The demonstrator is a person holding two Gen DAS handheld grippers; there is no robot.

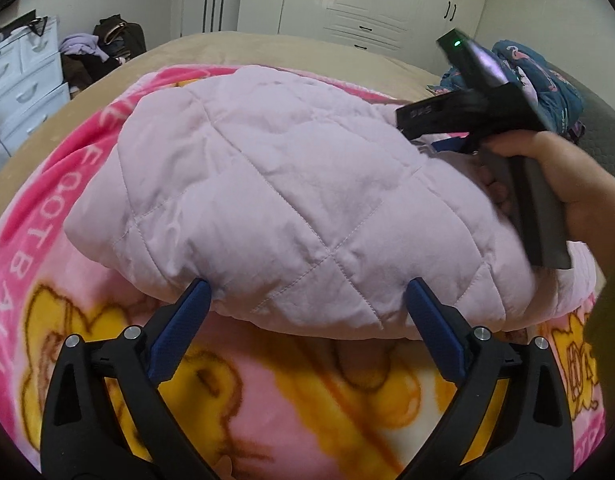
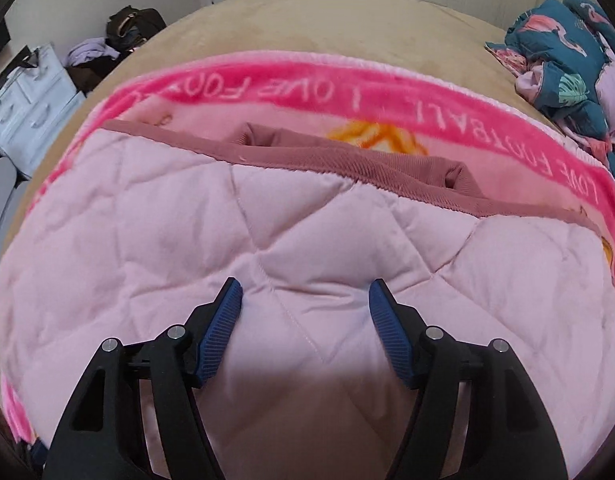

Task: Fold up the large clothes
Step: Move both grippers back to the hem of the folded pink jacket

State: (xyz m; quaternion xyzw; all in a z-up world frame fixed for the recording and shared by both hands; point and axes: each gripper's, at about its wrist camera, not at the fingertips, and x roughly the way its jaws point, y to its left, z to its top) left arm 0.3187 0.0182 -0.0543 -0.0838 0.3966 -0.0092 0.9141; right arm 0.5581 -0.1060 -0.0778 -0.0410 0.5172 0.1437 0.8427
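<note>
A pale pink quilted jacket [image 1: 275,200] lies folded in a puffy bundle on a pink cartoon blanket [image 1: 267,396] with white lettering. My left gripper [image 1: 307,286] is open wide at the jacket's near edge, its blue fingertips [image 1: 197,292] level with that edge and squeezing nothing. My right gripper [image 2: 305,286] hangs open over the jacket [image 2: 187,220], tips resting on the quilted top with fabric bulging between them. A dark pink ribbed hem and cuffs [image 2: 275,152] show along the far edge. In the left wrist view, a hand [image 1: 563,184] holds the right gripper's body [image 1: 487,108] at the jacket's right end.
The blanket [image 2: 291,92] covers part of a beige bed [image 2: 327,24]. A blue flamingo-print quilt [image 2: 575,68] is bunched at the bed's right side. White drawers [image 1: 23,80], bags and a heap of clothes [image 1: 103,44] stand on the left, with white wardrobes [image 1: 367,0] behind.
</note>
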